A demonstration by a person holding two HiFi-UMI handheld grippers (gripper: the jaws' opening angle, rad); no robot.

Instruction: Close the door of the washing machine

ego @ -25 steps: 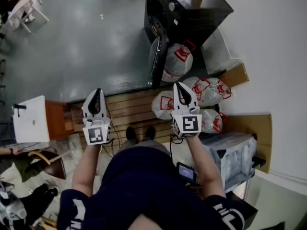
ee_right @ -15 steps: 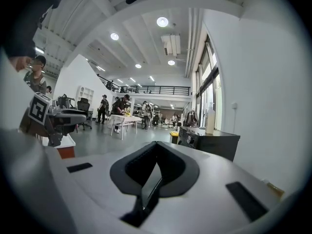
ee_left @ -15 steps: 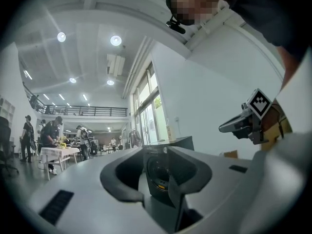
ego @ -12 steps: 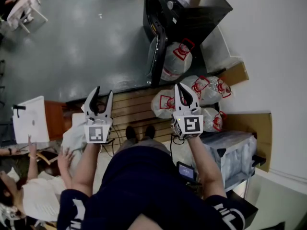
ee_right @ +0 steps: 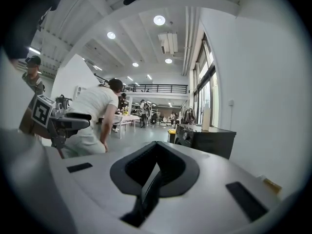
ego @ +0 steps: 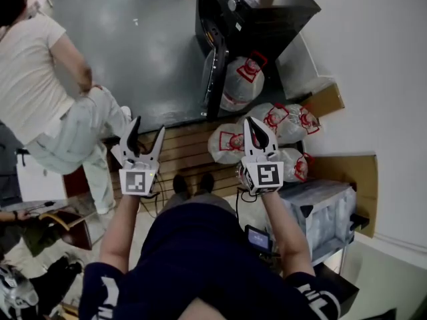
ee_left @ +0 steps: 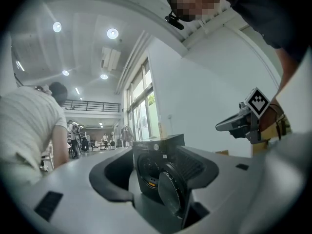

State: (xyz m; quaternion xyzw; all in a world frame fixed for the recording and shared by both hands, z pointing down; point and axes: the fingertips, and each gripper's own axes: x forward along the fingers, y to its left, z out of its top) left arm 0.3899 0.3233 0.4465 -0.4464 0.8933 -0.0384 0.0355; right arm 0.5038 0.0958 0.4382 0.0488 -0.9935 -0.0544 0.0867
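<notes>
Distance explains your posture. The washing machine [ego: 267, 22] stands well apart from you, at the far side of the grey floor [ego: 147, 59] and against the white wall [ego: 373, 45]. Its round door [ego: 213, 79] hangs swung out toward the open room, not yet shut. You hold both tools out in front of your body, roughly level and aimed that way, which reads as an approach and not yet a reach.

Your left gripper [ego: 148, 129] has its jaws opening with nothing between them; the gap only frames the distant machine and its door. My guess is that you are readying that side to meet the door's edge. Your right gripper [ego: 251, 127] keeps its jaws pressed together and holds nothing, so it looks like the spare hand for now.

You stand on a slatted wooden platform [ego: 187, 149]. White bags with red print [ego: 230, 142] are heaped between it and the machine, one of them just beside the open door, so the clear way in looks to be over the bare floor to the left of the pile. Another person in a light shirt [ego: 47, 65] bends there, near your left side. The room beyond is a long bright hall with ceiling lamps and tall windows.
</notes>
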